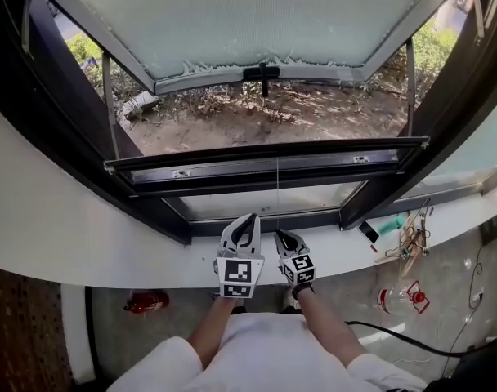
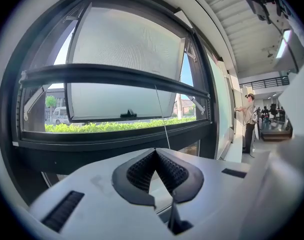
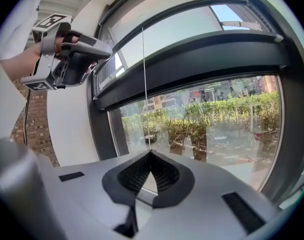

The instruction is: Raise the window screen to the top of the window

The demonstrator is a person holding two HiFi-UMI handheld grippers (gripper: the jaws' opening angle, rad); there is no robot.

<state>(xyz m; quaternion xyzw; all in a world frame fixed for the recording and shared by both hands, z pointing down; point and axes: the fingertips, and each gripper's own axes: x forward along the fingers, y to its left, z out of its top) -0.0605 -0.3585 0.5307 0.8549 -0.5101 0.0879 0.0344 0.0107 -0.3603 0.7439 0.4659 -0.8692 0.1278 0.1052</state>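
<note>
The window screen's dark bottom rail (image 1: 265, 160) spans the open window about halfway up; it also crosses the left gripper view (image 2: 112, 76). A thin pull cord (image 1: 277, 190) hangs from the rail. My right gripper (image 1: 281, 235) is shut on the cord, which runs straight down to its closed fingertips (image 3: 150, 153). My left gripper (image 1: 250, 219) sits just left of it, shut with nothing between its pads. In the left gripper view the cord (image 2: 162, 119) passes just right of that gripper's tips (image 2: 155, 151). The left gripper (image 3: 67, 54) shows in the right gripper view, apart from the cord.
The frosted awning pane (image 1: 257, 15) tilts outward, with a black handle (image 1: 261, 73) on its lower edge. A white sill (image 1: 109, 243) runs below, with small tools (image 1: 408, 239) at its right end. A bottle (image 1: 400, 299) lies on the floor. A person (image 2: 249, 119) stands far off.
</note>
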